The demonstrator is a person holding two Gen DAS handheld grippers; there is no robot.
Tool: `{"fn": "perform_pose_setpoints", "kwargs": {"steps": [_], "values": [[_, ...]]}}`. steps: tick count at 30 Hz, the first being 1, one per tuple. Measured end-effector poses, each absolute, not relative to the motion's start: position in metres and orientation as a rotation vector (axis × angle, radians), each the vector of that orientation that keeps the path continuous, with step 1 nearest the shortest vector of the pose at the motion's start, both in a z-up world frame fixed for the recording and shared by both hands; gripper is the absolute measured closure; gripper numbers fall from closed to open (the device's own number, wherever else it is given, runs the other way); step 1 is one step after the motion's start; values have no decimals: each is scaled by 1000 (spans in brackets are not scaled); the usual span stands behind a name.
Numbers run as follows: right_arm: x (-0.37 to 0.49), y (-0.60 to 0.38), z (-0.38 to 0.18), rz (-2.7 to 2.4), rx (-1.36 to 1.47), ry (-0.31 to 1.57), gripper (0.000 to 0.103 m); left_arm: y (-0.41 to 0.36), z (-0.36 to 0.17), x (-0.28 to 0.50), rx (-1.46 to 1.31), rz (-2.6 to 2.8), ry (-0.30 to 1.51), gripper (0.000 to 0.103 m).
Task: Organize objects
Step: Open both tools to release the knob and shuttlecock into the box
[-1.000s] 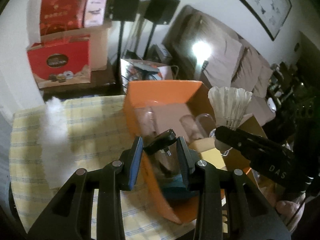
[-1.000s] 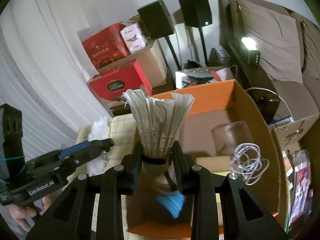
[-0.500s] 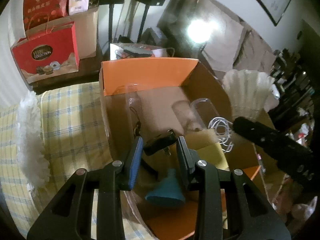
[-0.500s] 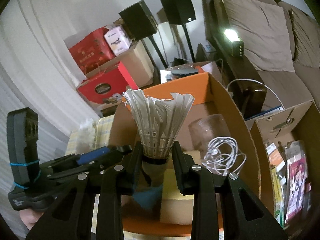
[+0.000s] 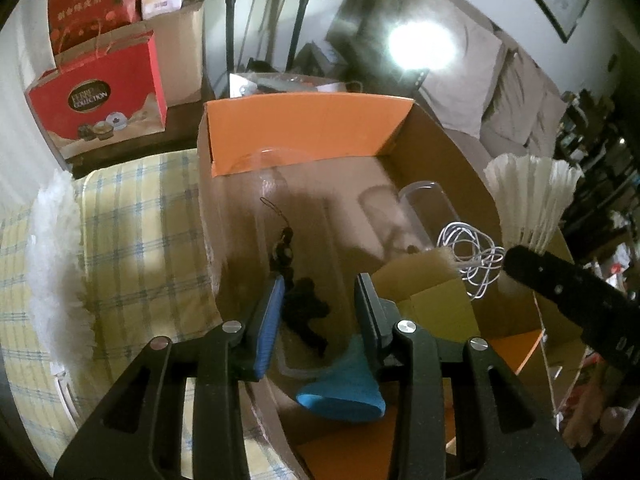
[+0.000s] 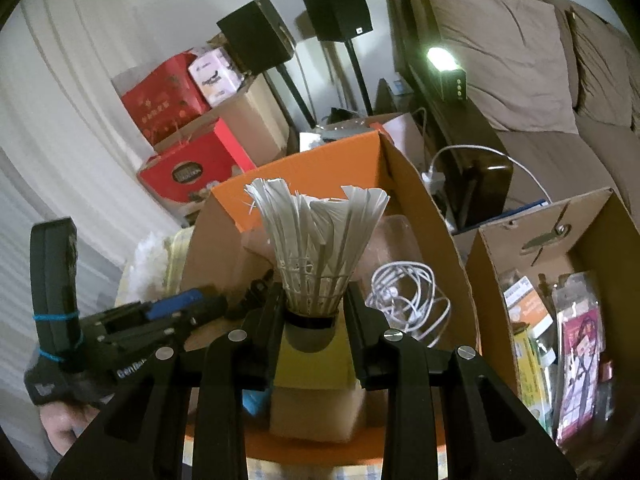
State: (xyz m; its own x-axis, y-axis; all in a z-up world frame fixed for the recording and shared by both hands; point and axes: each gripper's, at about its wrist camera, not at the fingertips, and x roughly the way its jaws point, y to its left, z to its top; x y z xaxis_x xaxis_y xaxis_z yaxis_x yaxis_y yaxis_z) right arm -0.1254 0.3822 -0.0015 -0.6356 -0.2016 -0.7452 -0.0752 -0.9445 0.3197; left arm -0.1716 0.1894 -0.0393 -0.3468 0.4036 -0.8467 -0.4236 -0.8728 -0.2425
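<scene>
An orange cardboard box [image 5: 312,132] stands on the checked cloth. My left gripper [image 5: 320,300] hangs over its near left corner with the jaws opening. A black charm on a cord [image 5: 304,312] lies low between the fingers beside the blue pad [image 5: 268,328], clear of the right finger. My right gripper [image 6: 314,300] is shut on the cork of a white shuttlecock [image 6: 316,240] above the box. From the left wrist, the shuttlecock [image 5: 528,196] shows at the right. In the box lie a clear jar [image 5: 424,208], a white cable [image 5: 472,256], a yellow block [image 5: 440,304] and a blue cone [image 5: 340,384].
A white fluffy cloth [image 5: 56,260] lies on the yellow checked tablecloth [image 5: 132,240] left of the box. Behind stand a red gift bag [image 5: 100,96] and speaker stands. A second cardboard box [image 6: 540,260] with packets stands to the right, before a sofa [image 6: 520,80].
Both grippers came forward and down over the box. The black charm, earlier clamped across the left fingertips, has dropped lower and now rests by the left pad only. The shuttlecock stays gripped.
</scene>
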Motion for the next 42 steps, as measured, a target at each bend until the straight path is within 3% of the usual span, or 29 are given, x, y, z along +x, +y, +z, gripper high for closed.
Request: {"fn": "perform_pose_setpoints", "kwargs": {"steps": [16, 27, 30, 33, 38, 42], "values": [[-119, 333, -22, -2551, 1367, -452, 74, 148, -10, -156, -1318, 2303, -8, 46], [-106, 306, -45, -2461, 1516, -314, 71, 129, -12, -145, -1323, 2310, -24, 40], [-102, 308, -43, -2483, 1513, -311, 57, 124, -11, -144, -1320, 2315, -35, 37], [-99, 315, -34, -2510, 1482, -339, 52, 120, -9, -141, -1320, 2318, -31, 35], [-97, 324, -12, -2565, 1399, -389, 48, 109, -6, -138, -1316, 2343, -45, 15], [-99, 327, 2, -2607, 1345, -400, 33, 98, -5, -138, -1308, 2376, -56, 7]]}}
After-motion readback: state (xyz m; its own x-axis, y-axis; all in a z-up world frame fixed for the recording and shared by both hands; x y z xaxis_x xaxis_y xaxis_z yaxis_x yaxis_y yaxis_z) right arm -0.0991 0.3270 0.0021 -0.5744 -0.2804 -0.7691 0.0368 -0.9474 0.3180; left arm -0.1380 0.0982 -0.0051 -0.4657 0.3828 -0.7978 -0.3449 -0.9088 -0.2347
